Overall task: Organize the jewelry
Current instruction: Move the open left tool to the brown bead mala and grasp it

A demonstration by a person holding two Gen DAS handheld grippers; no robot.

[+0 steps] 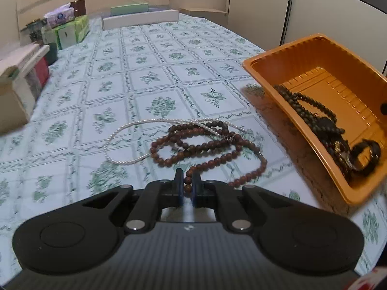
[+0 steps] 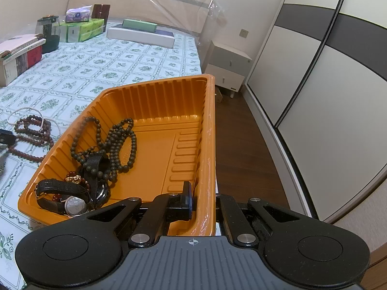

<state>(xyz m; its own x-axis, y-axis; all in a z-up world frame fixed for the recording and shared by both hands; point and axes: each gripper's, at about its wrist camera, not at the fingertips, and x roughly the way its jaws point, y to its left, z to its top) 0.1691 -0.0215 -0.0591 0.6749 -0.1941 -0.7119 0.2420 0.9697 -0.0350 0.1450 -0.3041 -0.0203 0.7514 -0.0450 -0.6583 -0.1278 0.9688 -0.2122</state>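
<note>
On the green-patterned bedspread, the left gripper angles downward with its jaws pinched on the near strand of a brown bead necklace, which lies tangled with a silver chain. To the right, the right gripper clamps the orange tray's near rim, tilting it; dark beads and watches sit inside.

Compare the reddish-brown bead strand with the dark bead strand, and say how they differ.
The reddish-brown wooden bead strand lies on the floral cloth; the dark greenish-black bead strand lies inside the orange plastic tray. The reddish-brown one is pinched at one end by the left tool; no tool touches the dark one. A white cord necklace crosses the reddish-brown one; the dark one sits piled with watches. Both are looped strings of round beads.
</note>
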